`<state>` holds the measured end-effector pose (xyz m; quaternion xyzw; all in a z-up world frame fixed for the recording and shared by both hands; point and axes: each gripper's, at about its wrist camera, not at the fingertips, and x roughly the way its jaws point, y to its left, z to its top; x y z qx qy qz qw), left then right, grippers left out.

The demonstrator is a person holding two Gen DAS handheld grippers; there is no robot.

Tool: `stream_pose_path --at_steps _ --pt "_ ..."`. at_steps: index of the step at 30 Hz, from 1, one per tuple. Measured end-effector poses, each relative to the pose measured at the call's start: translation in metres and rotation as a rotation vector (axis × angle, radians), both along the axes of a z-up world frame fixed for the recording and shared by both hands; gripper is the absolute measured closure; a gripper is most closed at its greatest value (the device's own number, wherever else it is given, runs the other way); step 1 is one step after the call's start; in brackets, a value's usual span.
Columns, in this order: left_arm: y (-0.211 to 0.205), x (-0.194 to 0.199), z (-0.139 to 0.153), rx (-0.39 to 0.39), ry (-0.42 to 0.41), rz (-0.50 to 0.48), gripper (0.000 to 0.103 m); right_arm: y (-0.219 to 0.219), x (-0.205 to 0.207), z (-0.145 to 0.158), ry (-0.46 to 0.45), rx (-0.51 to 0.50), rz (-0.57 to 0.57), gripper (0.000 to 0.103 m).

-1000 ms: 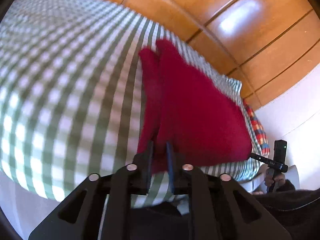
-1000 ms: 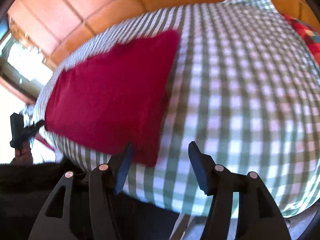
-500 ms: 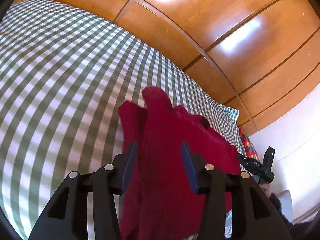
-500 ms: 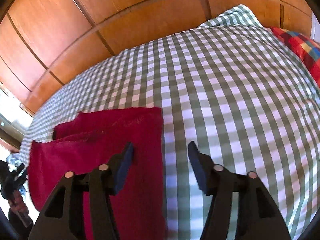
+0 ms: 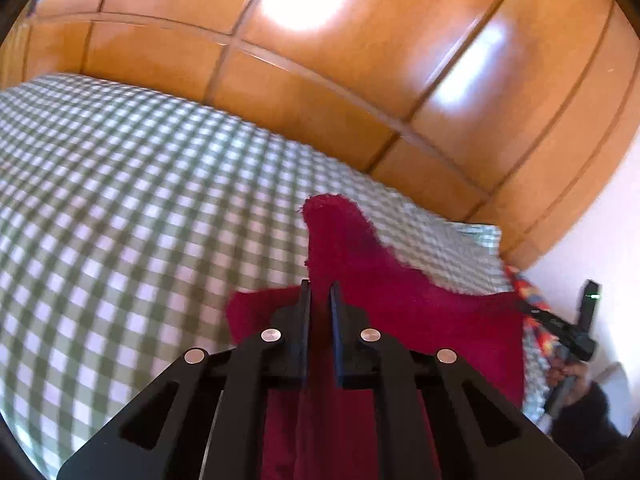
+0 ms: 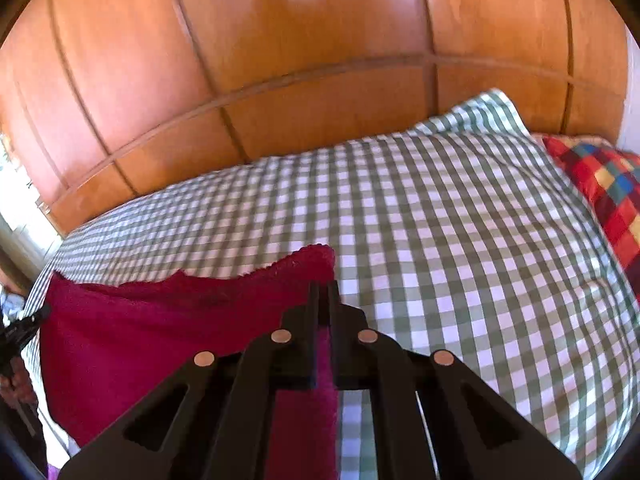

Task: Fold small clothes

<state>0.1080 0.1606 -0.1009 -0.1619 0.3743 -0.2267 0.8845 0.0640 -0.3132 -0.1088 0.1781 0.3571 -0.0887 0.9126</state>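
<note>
One red cloth (image 5: pixel 420 312) lies on one bed with a green-checked cover (image 5: pixel 120 208). Two tongs show, the left tongs (image 5: pixel 319 300) and the right tongs (image 6: pixel 324 300), each pinching the cloth. One multicoloured patchwork pillow (image 6: pixel 604 184) sits far right of the right tongs.

Open checked bedspread (image 6: pixel 460 248) ahead of both tools, wooden panelling (image 6: pixel 320 40) behind, patchwork pillow (image 6: pixel 600 184) at right.
</note>
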Motion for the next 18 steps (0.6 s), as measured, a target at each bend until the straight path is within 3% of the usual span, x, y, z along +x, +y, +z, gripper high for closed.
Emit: stream_pose_path --at_steps 2,3,6,9,11,15,18 --pt "-0.005 0.012 -0.014 0.057 0.042 0.016 0.096 -0.007 0.014 -0.027 0.079 0.041 -0.025 0.1" --pt "-0.011 0.018 -0.026 0.125 0.074 0.031 0.096 -0.008 0.018 -0.039 0.11 0.053 -0.031 0.1" --pt "-0.022 0.025 -0.052 0.224 0.144 0.034 0.095 -0.006 0.022 -0.064 0.148 0.074 -0.044 0.099" --pt "-0.022 0.021 -0.048 0.231 0.128 0.039 0.095 -0.008 0.018 -0.063 0.134 0.09 -0.057 0.092" --pt "-0.017 0.017 -0.042 0.21 0.127 0.05 0.095 -0.011 0.014 -0.058 0.136 0.075 -0.069 0.061" --pt "0.0 -0.003 -0.024 0.175 0.097 0.083 0.095 -0.01 -0.015 -0.033 0.069 0.02 -0.095 0.055" --pt "0.02 -0.027 -0.019 0.111 0.103 0.055 0.095 0.005 -0.036 -0.016 0.012 -0.022 -0.07 0.047"
